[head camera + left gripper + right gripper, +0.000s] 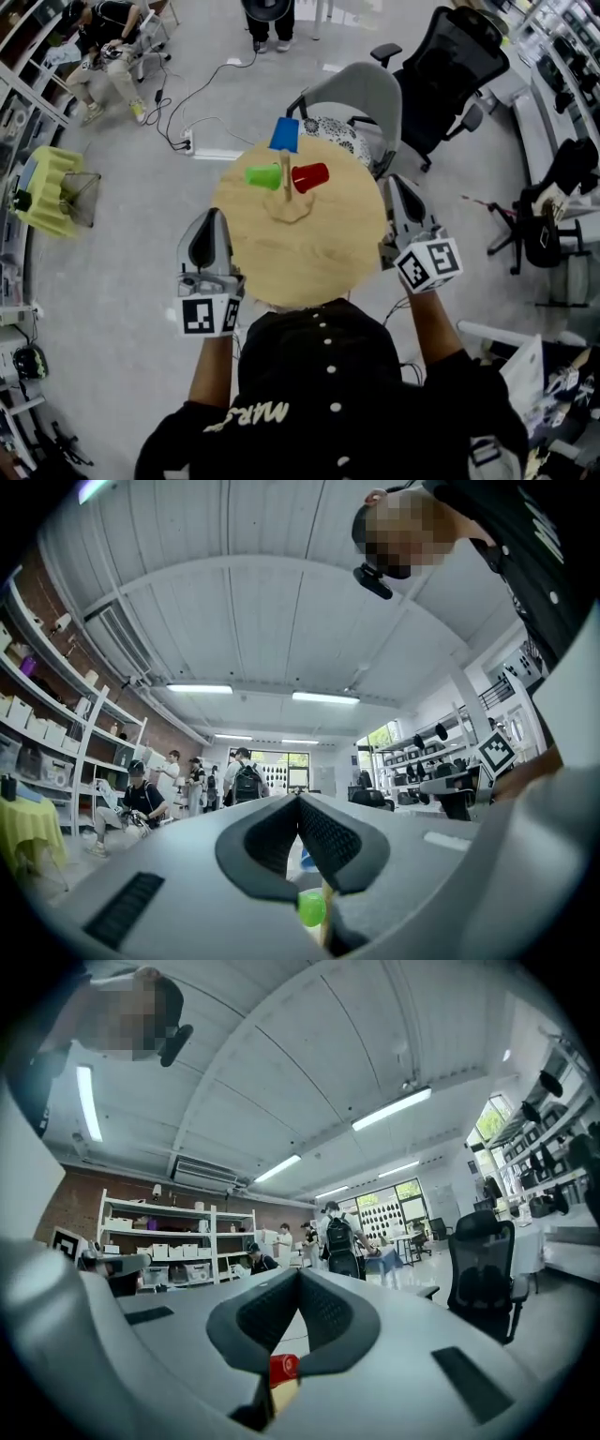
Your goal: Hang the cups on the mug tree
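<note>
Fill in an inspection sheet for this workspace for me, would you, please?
Surface: round wooden table.
Job's things: mug tree at the table's middle; green cup on its left, red cup on its right, blue cup at its far side, all apparently hung.
Clutter: nothing seen on the table.
Grippers: left gripper and right gripper at the near edge, jaws together, nothing between them.
Cables: power strip with cables on the floor beyond the table.
Surroundings: grey chair, black chair; people farther off.

Open-plan lab-office: wall shelves (131,1208) held white bins (161,1251), office chairs (455,66) stood about, cables (202,89) crossed floor (112,319).
</note>
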A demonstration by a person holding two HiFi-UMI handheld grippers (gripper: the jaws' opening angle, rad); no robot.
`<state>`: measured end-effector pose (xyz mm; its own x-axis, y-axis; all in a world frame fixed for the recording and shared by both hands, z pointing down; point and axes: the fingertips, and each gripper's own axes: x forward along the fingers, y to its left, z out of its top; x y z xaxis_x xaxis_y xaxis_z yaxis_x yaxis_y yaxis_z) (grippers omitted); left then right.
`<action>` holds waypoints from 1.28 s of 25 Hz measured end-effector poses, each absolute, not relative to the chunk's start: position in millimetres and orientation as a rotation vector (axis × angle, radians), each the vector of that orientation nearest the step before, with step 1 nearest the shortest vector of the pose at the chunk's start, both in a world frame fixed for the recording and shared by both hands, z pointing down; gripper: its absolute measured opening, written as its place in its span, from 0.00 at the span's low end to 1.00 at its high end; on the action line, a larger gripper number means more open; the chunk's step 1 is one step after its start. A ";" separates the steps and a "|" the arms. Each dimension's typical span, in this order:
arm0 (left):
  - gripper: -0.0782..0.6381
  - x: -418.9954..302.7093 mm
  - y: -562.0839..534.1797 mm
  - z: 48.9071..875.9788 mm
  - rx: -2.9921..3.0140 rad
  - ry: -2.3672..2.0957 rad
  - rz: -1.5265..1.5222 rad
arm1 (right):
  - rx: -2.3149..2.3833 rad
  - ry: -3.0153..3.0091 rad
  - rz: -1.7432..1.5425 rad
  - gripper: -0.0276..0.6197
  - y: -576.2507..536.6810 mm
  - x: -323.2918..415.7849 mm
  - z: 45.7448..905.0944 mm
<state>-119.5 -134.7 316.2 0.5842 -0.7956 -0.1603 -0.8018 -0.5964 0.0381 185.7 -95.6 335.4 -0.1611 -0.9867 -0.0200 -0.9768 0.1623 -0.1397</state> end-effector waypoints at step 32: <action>0.10 -142.9 -100.9 291.6 -2.635 1.534 0.220 | -2.015 2.264 0.106 0.03 -47.8 215.0 296.7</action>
